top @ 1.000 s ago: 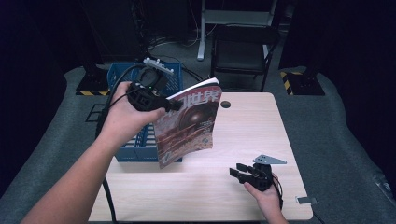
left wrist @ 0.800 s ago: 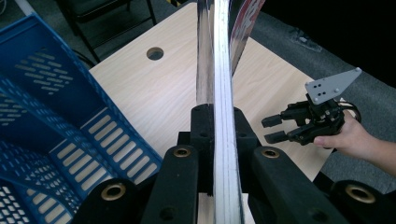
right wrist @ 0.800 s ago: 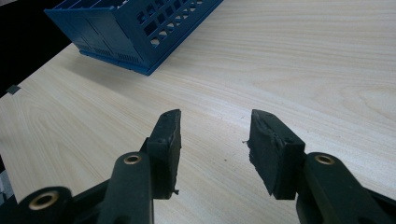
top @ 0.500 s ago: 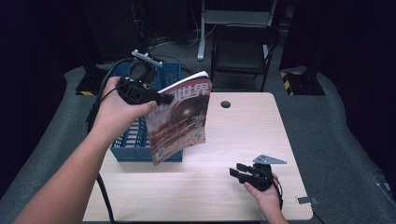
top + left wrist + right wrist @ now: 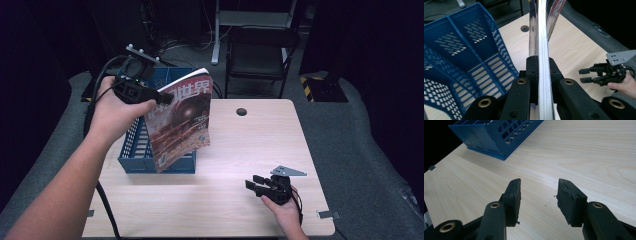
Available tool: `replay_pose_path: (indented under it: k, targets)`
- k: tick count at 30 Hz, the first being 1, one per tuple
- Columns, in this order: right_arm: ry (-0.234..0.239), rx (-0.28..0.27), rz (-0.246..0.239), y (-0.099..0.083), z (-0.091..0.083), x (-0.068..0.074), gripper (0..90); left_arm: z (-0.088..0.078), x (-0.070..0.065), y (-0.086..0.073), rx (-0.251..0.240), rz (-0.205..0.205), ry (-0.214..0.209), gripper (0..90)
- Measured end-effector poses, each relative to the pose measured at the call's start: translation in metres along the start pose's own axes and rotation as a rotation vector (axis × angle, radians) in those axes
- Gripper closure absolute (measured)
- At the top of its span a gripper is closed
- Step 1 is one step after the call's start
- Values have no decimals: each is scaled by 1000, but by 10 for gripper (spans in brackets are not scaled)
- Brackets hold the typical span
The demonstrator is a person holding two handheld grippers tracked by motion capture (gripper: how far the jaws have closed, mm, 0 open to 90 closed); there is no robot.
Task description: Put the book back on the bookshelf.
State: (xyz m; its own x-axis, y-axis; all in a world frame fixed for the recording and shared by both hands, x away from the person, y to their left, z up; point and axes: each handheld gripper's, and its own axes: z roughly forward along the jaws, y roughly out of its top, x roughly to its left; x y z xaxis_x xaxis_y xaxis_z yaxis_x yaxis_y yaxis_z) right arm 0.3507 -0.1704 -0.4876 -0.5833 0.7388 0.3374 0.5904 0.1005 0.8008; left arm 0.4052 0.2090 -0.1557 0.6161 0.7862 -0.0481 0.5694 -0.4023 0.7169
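Close to the table's (image 5: 235,210) near edge, toward its right corner, the right gripper (image 5: 255,186) rests with jaws apart on nothing, bare wood ahead of it. Farther off, the left gripper (image 5: 167,98) is clamped on a magazine's (image 5: 182,122) spine, holding it upright over the blue basket (image 5: 131,150) at the left edge. Since a second ago the magazine has shifted left, from above the wood to over the basket; the right gripper has not moved.
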Motion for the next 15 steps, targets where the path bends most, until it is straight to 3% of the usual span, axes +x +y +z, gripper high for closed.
replay_pose_path:
  k: [6,15]
  targets:
    - [0,-1,-5,0,0,1,535,-3,12,-1,7,-23,25,842]
    - [3,-4,-4,1,-1,3,535,-10,34,-4,0,-90,83,842]
